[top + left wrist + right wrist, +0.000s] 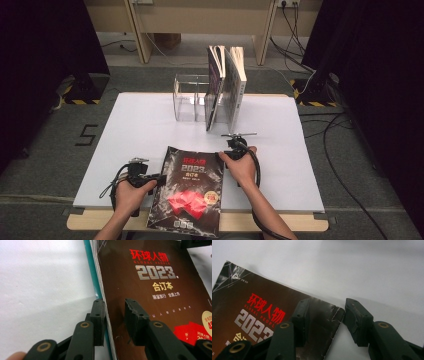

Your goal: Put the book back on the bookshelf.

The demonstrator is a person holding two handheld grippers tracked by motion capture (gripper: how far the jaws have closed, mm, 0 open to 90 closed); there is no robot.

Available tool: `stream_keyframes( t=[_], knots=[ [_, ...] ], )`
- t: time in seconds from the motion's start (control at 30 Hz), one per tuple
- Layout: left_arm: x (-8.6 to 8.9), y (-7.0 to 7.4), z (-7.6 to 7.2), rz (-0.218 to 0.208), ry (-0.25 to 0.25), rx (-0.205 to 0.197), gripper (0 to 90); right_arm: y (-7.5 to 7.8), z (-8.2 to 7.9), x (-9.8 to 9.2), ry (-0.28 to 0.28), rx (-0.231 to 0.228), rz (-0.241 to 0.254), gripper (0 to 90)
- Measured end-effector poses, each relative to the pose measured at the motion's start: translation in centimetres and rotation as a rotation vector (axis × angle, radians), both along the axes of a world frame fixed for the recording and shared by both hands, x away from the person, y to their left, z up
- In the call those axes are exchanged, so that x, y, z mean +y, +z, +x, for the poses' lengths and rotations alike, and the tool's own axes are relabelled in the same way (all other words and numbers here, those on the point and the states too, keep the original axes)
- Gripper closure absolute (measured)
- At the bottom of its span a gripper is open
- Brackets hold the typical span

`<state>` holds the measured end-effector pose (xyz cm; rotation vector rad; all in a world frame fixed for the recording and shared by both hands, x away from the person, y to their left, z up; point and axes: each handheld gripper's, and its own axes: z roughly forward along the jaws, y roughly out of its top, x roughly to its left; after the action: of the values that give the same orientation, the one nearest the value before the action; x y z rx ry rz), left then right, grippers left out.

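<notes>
A dark magazine (187,192) with red and silver print lies flat at the front of the white table (140,130), its lower end past the front edge. My left gripper (159,178) is at its left spine edge. In the left gripper view the jaws (115,302) stand apart, one beside the spine and one over the magazine's cover (155,290), neither pressing it. My right gripper (229,150) is at the far right corner. In the right gripper view it (327,303) is open, straddling the worn corner of the magazine (262,310).
A clear acrylic file holder (189,97) stands at the back middle of the table, with two upright magazines (216,85) (236,82) in its right slots. The wooden front edge (100,220) runs below the white sheet. Cables (340,165) lie on the floor to the right.
</notes>
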<state>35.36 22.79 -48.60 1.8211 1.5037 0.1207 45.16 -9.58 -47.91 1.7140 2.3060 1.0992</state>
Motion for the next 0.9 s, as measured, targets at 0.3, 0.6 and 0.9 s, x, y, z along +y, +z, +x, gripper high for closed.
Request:
stream_keyframes(
  t=[0.3,0.6,0.9],
  knots=[
    [-0.22,0.05,-0.07,0.021,0.001,-0.005,68.9,-0.12,-0.34,-0.03,-0.032,0.006,0.028,57.1],
    [-0.40,0.05,-0.19,0.031,0.004,-0.012,69.1,-0.29,-0.73,-0.15,-0.060,0.012,0.064,57.0],
    [-0.41,0.03,-0.23,0.029,0.006,-0.013,69.3,-0.29,-1.01,-0.54,-0.065,0.046,0.101,56.9]
  ],
)
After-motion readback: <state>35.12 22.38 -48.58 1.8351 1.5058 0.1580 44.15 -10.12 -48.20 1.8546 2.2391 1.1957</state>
